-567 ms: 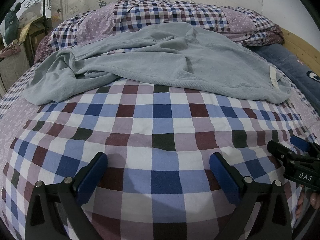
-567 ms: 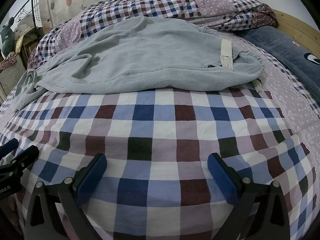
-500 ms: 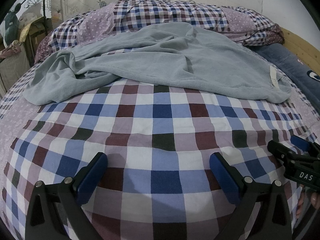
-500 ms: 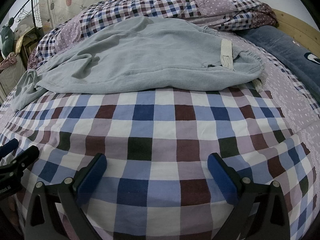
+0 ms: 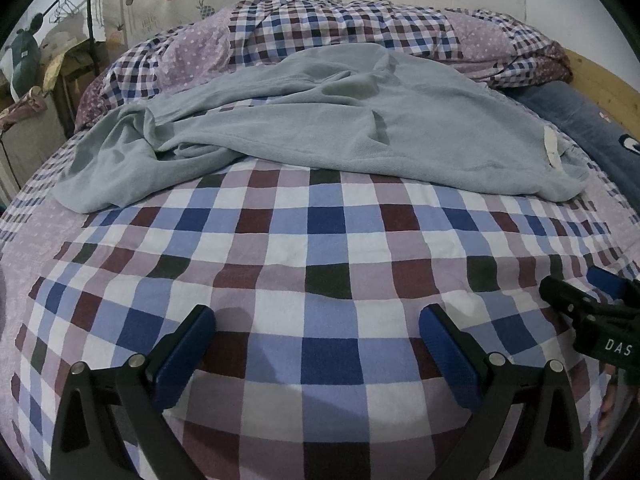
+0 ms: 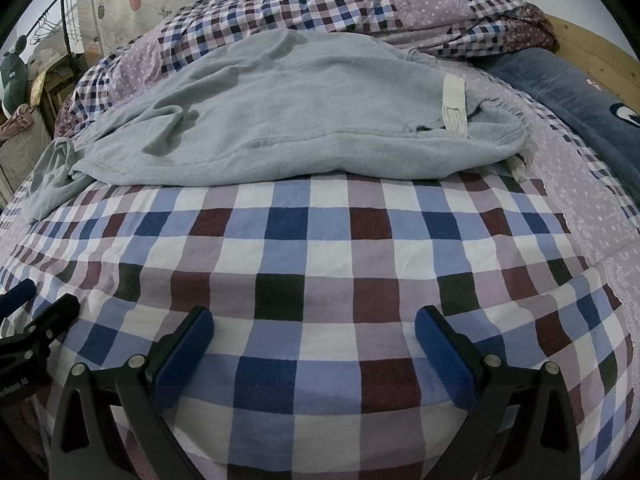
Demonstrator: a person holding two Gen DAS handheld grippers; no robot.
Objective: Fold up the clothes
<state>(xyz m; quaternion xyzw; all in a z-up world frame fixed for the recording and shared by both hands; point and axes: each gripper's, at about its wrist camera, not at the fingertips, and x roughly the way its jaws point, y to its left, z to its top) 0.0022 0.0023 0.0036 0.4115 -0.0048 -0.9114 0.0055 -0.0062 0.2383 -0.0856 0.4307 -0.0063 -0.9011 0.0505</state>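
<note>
Nothing has shifted in the last moment: the left gripper [image 5: 316, 344] and right gripper [image 6: 314, 342] still hover with jaws spread and empty over the checked bedspread [image 5: 320, 248], well short of the crumpled grey trousers [image 6: 280, 120], so folding hasn't started

The right gripper [image 6: 314, 342] hovers low over the checked bedsheet [image 6: 320, 264], its blue-padded fingers [image 6: 182, 354] spread wide with nothing between them. Well beyond it a grey garment [image 6: 288, 120] lies crumpled across the bed, a white ribbed band [image 6: 454, 106] showing near its right end. A bunched checked quilt [image 6: 360, 12] sits behind. At the left edge, part of the left gripper [image 6: 28, 320] pokes in, its jaws probably apart.
</note>
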